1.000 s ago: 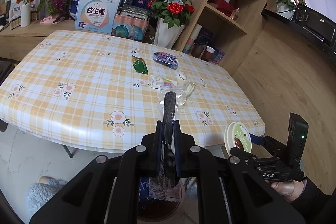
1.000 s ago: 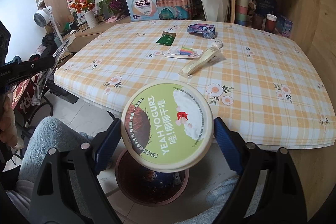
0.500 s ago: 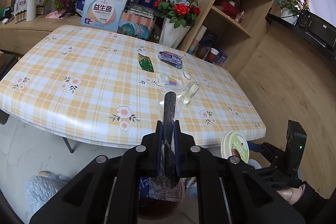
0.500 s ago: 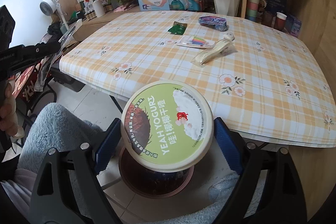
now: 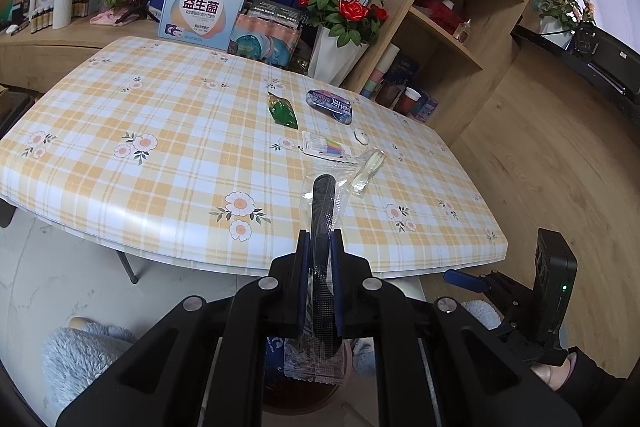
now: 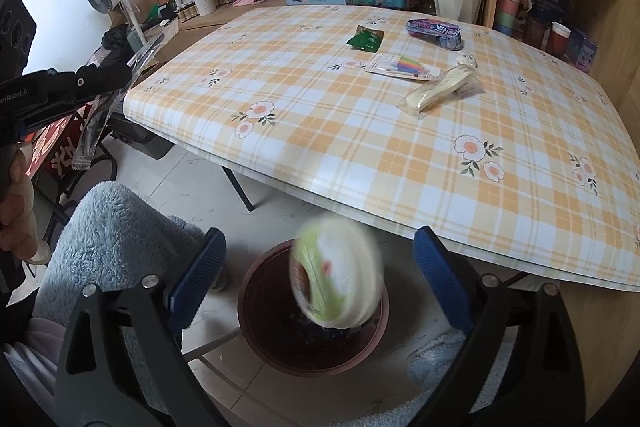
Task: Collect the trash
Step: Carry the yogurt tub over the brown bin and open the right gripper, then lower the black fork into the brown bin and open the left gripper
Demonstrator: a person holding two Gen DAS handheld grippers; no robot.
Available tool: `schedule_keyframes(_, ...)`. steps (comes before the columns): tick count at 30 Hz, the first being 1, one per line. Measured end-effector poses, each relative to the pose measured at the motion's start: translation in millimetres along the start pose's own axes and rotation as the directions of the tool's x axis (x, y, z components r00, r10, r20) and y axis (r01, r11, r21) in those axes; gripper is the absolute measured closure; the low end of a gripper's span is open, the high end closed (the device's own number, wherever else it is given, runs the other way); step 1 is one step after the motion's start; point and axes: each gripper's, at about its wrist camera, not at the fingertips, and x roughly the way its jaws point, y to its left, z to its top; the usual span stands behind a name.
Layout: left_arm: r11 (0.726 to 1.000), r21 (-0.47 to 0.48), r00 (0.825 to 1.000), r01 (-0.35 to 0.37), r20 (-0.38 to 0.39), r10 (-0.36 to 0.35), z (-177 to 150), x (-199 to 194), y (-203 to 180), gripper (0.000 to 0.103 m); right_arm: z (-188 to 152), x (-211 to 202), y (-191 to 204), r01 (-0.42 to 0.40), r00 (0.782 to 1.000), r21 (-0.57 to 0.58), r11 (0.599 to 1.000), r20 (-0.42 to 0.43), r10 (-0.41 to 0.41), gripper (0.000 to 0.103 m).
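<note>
One yogurt lid [image 6: 336, 273] hangs blurred over one brown bin [image 6: 312, 351] between the right gripper [image 6: 316, 287]'s just-spread fingers, the left gripper [image 5: 320, 287] clamps one clear-wrapped black comb [image 5: 324, 211], and five wrappers lie on the counter [image 6: 360, 147].

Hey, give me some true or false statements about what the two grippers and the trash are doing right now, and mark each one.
1. The right gripper clamps the yogurt lid. False: its jaws have just been opening; the blurred lid is loose above the bin.
2. The left gripper pinches a clear packet with a black strip. True.
3. The green wrapper lies on the table. True.
4. The bin stands on the table. False: on the floor.
</note>
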Motion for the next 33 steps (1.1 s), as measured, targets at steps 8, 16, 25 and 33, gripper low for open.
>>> schedule_keyframes(8,1.0,0.008,1.0,0.015,-0.017,-0.014,-2,3,-4,0.093,11,-20,-24,0.093,0.992,0.076,0.993,0.084,-0.099,0.006)
schedule_keyframes(16,0.997,0.058,0.998,0.045,-0.056,-0.042,-6,13,-20,0.093,12,-48,-74,0.176,0.963,0.241,0.955,0.157,-0.217,0.006)
schedule_keyframes(25,0.992,0.104,0.992,0.073,-0.11,-0.062,-12,27,-35,0.092,0,-51,-98,0.182,0.959,0.314,0.932,0.153,-0.239,0.006)
schedule_keyframes(33,0.987,0.123,0.986,0.101,-0.144,-0.083,-16,34,-43,0.086,-3,-51,-99,0.185,0.96,0.313,0.932,0.148,-0.24,0.006)
